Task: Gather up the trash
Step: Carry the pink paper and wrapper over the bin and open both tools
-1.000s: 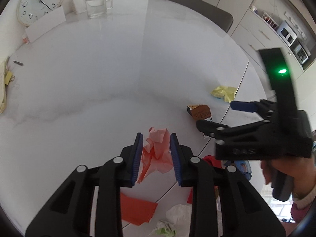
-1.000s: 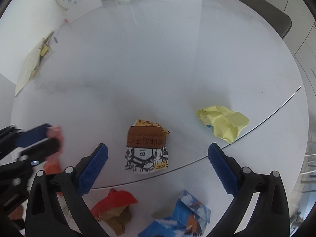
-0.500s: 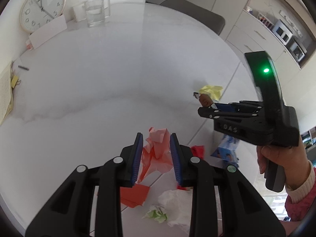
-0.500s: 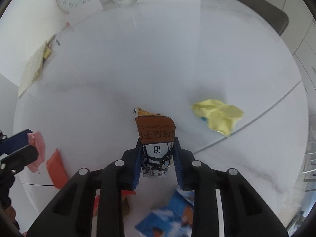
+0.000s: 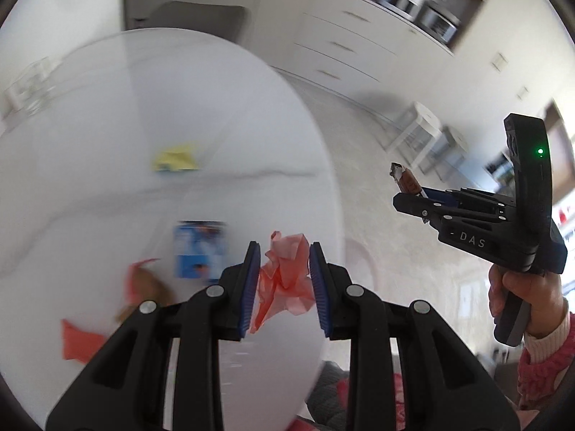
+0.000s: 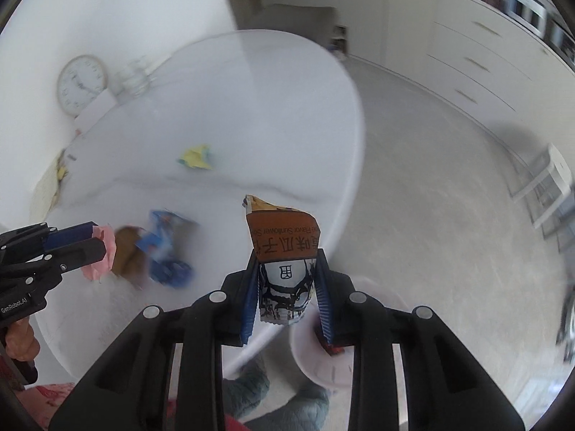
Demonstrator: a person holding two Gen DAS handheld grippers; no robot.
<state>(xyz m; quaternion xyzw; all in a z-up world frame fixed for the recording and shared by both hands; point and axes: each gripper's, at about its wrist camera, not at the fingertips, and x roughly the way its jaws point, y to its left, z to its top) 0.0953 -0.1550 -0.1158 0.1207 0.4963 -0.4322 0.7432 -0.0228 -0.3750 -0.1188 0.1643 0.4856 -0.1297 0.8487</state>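
Left wrist view: the left tool (image 5: 284, 283) pinches a crumpled pink paper (image 5: 285, 280) between its blue pads (image 5: 251, 287), raised above the round white surface (image 5: 107, 125). On the surface, blurred, lie a yellow wad (image 5: 176, 160) farther off, a blue wrapper (image 5: 199, 249) nearer, a brown scrap (image 5: 142, 285) beside it and a red sheet (image 5: 77, 339) close to the near rim. Out to the right, off the surface and over the floor (image 5: 363, 136), the right tool (image 5: 413, 194) is gripped by a hand (image 5: 521, 292) in a pink sleeve; its fingers are pressed onto a brown packet (image 5: 404, 179) whose end sticks out past the tips. A green light (image 5: 540, 151) glows on its upright part.

Right wrist view: the right tool (image 6: 287, 291) clamps the packet (image 6: 284, 251), brown above and white with black print below, upright between its pads (image 6: 251, 301). It sits at the surface's (image 6: 251, 107) right rim, with a pale round bin (image 6: 320, 359) just below and behind the fingers. At far left the left tool (image 6: 95, 242) shows, holding the pink paper (image 6: 100, 255). The brown scrap (image 6: 127, 251) and blue wrapper (image 6: 165, 248) lie just beside it, the yellow wad (image 6: 196, 157) farther back. A clock (image 6: 82, 84) leans at the far edge.
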